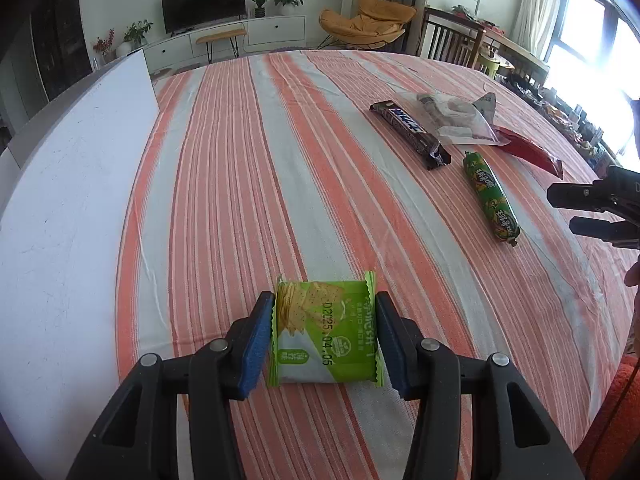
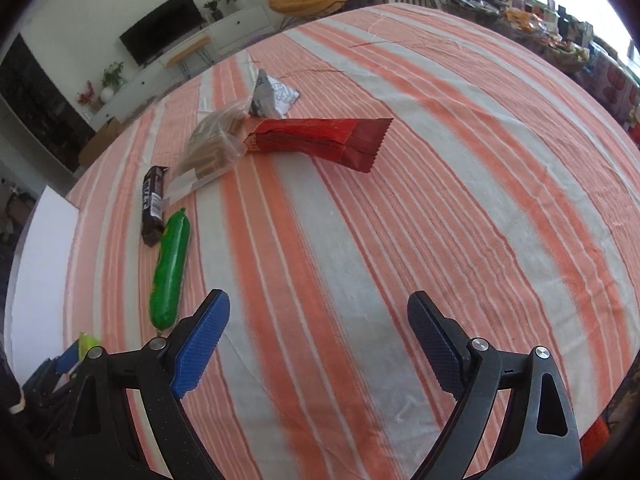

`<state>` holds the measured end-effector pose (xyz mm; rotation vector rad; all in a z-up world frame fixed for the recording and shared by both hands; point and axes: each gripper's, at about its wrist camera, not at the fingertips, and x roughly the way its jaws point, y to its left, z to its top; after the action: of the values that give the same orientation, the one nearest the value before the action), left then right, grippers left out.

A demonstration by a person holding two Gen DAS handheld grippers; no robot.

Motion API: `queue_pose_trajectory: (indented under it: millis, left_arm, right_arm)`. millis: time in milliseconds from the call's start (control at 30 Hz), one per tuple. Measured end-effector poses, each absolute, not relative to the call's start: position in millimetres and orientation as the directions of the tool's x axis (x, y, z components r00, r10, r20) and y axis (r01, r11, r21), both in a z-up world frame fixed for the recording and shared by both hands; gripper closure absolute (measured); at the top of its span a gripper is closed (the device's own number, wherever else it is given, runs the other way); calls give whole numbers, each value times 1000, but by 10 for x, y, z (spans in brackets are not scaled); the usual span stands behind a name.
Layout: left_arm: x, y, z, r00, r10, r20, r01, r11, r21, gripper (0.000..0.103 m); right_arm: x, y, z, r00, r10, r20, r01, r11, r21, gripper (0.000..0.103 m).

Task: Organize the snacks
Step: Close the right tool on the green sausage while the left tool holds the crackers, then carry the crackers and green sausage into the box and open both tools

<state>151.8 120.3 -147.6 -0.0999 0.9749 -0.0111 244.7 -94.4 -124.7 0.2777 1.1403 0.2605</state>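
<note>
A green cracker packet (image 1: 324,328) sits between the blue pads of my left gripper (image 1: 325,314), which is shut on its crimped side edges just over the striped tablecloth (image 1: 240,184). Further right lie a dark chocolate bar (image 1: 412,134), a green sausage stick (image 1: 490,200), a clear bag of biscuits (image 1: 452,116) and a red bar (image 1: 528,150). My right gripper (image 2: 318,304) is open over bare cloth with nothing between its fingers. The green sausage stick (image 2: 170,272) lies just left of its left finger. The red bar (image 2: 320,140) lies farther ahead.
A white board (image 1: 72,184) covers the table's left side beside the cloth. A small grey-white packet (image 2: 274,96) lies behind the biscuit bag (image 2: 216,140). The chocolate bar (image 2: 153,204) lies beyond the sausage's far end. A cluttered side table (image 2: 540,28) stands beyond the far right edge.
</note>
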Motion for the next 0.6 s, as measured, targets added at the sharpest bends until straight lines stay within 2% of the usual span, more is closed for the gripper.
queue_pose_trajectory:
  millis: [100, 167, 233, 267, 333, 467, 567, 600]
  left_arm:
    - [1450, 1272, -1460, 563, -76, -823, -72, 987, -140, 54]
    - [1382, 1325, -1455, 559, -84, -825, -87, 983, -160, 54]
    - [1319, 1340, -1451, 560, -87, -824, -92, 982, -167, 54]
    - [1281, 1351, -1450, 561, -90, -823, -96, 980, -172, 54]
    - [1213, 1369, -1441, 565, -105, -818, -97, 976, -192, 54]
    - [1104, 1402, -1369, 591, -159, -791, -90, 961, -260, 54]
    - [1048, 1384, -1268, 611, -196, -767, -78, 949, -305, 54]
    - [1042, 1355, -1228, 615, -208, -760, -69, 947, -314, 54]
  right_arm:
    - [2748, -397, -1246, 261, 372, -891, -143, 928, 345, 20]
    - [2905, -133, -1325, 207, 324, -923, -158, 942, 296, 40]
    - [2965, 49, -1359, 220, 273, -936, -163, 957, 241, 43]
    - [2973, 130, -1366, 222, 250, -942, -181, 960, 212, 58]
    - [2939, 213, -1362, 235, 215, -948, -207, 964, 167, 79]
    - [2721, -1, -1296, 238, 326, -915, -164, 942, 293, 79]
    - [2455, -284, -1126, 269, 506, -819, -160, 862, 480, 79]
    - [2381, -330, -1107, 272, 519, -810, -166, 855, 492, 79]
